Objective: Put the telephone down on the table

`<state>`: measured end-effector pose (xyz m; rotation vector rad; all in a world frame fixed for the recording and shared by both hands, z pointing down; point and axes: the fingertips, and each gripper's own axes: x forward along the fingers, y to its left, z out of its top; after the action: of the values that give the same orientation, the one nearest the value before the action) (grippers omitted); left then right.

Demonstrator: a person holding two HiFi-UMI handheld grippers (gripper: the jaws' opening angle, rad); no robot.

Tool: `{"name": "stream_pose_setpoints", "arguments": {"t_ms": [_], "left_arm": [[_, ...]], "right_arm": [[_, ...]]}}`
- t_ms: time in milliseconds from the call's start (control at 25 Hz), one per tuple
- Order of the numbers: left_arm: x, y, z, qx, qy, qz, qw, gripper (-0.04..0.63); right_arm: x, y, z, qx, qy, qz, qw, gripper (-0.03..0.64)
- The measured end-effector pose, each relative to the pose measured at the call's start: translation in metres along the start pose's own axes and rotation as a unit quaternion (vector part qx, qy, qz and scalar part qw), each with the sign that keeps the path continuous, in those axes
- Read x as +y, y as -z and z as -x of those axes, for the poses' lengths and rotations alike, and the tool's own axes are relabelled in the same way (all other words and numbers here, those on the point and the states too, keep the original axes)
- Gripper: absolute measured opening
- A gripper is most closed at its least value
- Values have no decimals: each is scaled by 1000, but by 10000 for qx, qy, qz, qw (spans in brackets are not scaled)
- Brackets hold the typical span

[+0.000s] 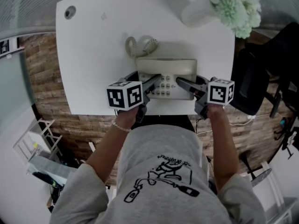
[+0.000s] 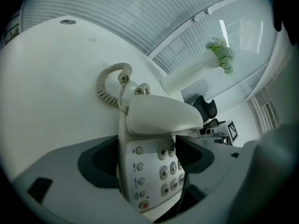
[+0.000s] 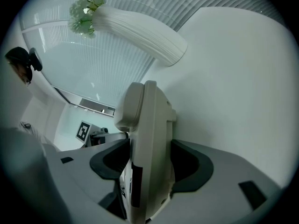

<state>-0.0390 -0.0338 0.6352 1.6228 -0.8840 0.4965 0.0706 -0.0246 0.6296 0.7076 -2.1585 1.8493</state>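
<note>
A beige telephone point(image 1: 166, 73) with its handset on the cradle is at the near edge of the white table point(image 1: 93, 45). Its coiled cord point(image 1: 140, 45) lies behind it. My left gripper point(image 1: 156, 80) is shut on the telephone's left side, beside the keypad. My right gripper point(image 1: 180, 82) is shut on its right side. In the left gripper view the telephone point(image 2: 154, 115) fills the gap of the gripper point(image 2: 147, 160), and the cord point(image 2: 110, 83) curls beyond it. In the right gripper view the telephone's edge point(image 3: 149, 125) stands between the jaws of the gripper point(image 3: 149, 164). Whether its base touches the table is unclear.
A white vase point(image 1: 198, 10) with pale green flowers point(image 1: 233, 6) stands at the table's far right. A round cable port point(image 1: 70, 12) sits in the far left corner. A black chair point(image 1: 261, 73) is off the right side, and the table's near edge is right below the telephone.
</note>
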Motion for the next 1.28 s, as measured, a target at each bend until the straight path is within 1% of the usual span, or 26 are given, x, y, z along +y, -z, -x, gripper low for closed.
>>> {"name": "stream_pose_setpoints", "arguments": {"t_ms": [240, 400, 600, 960, 1280], "left_arm": [[-1, 1, 1, 114, 32, -49, 9999, 365], [-2, 2, 0, 146, -4, -75, 9999, 370], [-1, 1, 0, 103, -38, 0, 9999, 374], [1, 1, 1, -14, -218, 14, 9998, 380], [2, 1, 1, -22, -280, 0, 9996, 383]], "right_arm": [[1, -1, -1, 3, -38, -74, 10000, 284], [0, 0, -1, 20, 15, -86, 10000, 284], [-3, 1, 0, 57, 89, -90, 9999, 285], [-4, 1, 1, 81, 278, -55, 9996, 284], [-4, 1, 0, 106, 397, -33, 9992, 284]]}}
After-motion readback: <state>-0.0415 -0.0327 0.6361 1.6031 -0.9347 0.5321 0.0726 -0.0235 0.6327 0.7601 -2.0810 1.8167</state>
